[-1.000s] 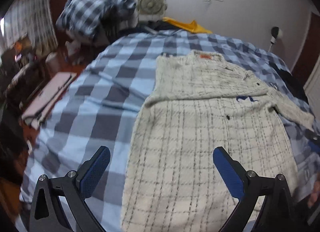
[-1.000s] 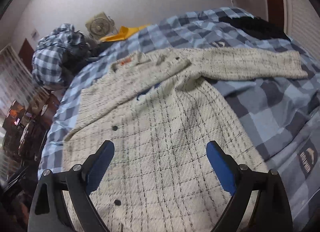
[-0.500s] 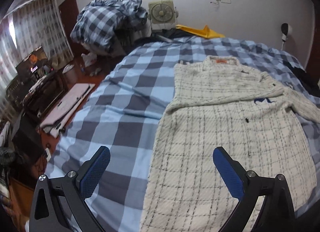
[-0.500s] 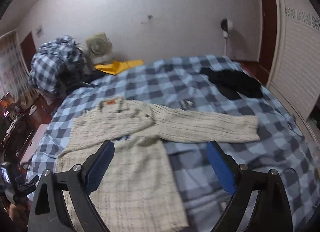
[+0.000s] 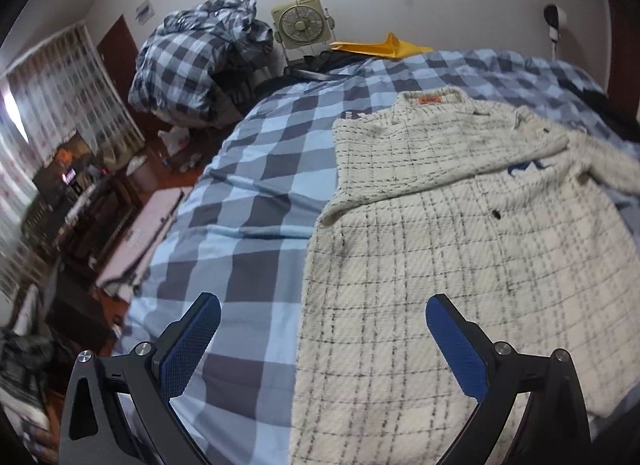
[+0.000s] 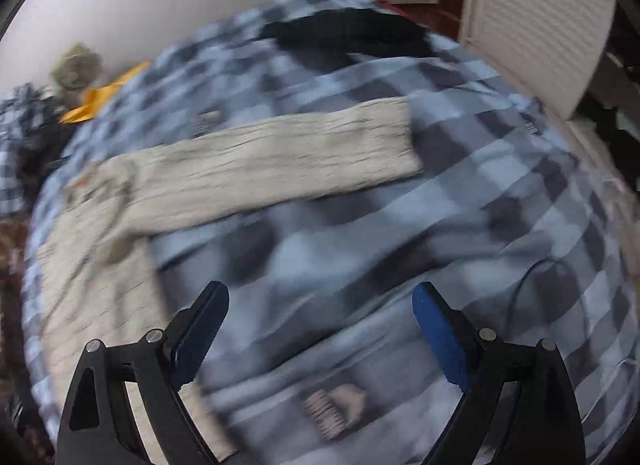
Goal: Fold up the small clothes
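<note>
A cream knit cardigan with a thin black check lies flat on the blue checked bed, collar at the far end. One sleeve is folded across its chest. In the blurred right wrist view its other sleeve stretches out to the right over the bedspread. My left gripper is open and empty above the cardigan's left hem edge. My right gripper is open and empty, above bare bedspread below the outstretched sleeve.
A heap of checked bedding, a box fan and a yellow cloth sit past the bed's head. A black garment lies at the far right of the bed. Furniture and floor clutter lie off the left edge.
The right gripper has swung right, from over the cardigan's body to the bedspread near the outstretched sleeve. The left gripper has shifted left and back a little. Both stay open.
</note>
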Tool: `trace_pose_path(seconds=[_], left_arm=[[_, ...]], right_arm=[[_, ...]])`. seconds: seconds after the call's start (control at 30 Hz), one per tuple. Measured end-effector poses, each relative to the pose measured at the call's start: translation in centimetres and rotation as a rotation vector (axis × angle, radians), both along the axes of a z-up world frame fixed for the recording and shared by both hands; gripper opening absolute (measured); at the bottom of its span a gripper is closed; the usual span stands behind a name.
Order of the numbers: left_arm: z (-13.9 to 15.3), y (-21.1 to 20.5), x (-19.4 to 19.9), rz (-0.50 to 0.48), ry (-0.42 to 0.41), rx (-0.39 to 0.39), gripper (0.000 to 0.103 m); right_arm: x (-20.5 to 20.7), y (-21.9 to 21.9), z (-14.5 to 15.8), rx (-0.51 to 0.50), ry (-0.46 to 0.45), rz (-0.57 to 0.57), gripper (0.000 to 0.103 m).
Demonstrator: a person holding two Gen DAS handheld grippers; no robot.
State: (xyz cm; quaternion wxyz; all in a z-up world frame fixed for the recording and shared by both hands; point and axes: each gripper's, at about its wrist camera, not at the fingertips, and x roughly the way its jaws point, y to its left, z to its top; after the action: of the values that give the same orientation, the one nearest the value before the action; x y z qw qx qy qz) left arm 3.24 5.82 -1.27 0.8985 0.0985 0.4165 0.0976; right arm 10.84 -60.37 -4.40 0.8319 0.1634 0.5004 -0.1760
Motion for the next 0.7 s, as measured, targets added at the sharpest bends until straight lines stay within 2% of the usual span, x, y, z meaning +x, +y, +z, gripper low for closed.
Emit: trace_pose_path(seconds=[0.17,0.37,0.47,0.5,0.53,0.57,0.63,0.7], left_arm=[[-0.9,-1.5,1.6,-0.039,0.033,0.036,0.103],[-1.4,-3.0,2.9,-0.07,0.049,0.09,0.103],[-1.7,-2.8,3.3,-0.069,0.074,0.063,0.103],[-1.9,-2.6,3.5,-0.063,0.089,0.047,0.103],[-2.0,-2.5,3.6,-0.058,0.097,0.037,0.103],[-2.0,-2.3,3.8,-0.053,0.103,0.029,0.103],[-2.1,-2.1,3.8,-0.043,0.106,0.027,0.103],[-2.0,-1.8,3.8,-0.031,0.104,0.02,0.103]], right_arm=[[3.7,-6.1,-3.7,0.095,0.022,-0.126,0.091],[8.3,-7.8,-7.8,0.048,0.108,-0.154,0.091],[9.4,-8.5,-8.9,0.02,0.117,-0.197,0.09],[9.7,-8.5,-9.2,0.001,0.12,-0.201,0.087],[10.0,-8.3,-9.4,-0.014,0.121,-0.19,0.072],[10.5,-8.0,-9.6,-0.033,0.134,-0.171,0.062],[11.2,-7.4,-9.8,-0.09,0.169,-0.156,0.025],[11.0,-6.8,-8.9,-0.114,0.138,-0.152,0.019]])
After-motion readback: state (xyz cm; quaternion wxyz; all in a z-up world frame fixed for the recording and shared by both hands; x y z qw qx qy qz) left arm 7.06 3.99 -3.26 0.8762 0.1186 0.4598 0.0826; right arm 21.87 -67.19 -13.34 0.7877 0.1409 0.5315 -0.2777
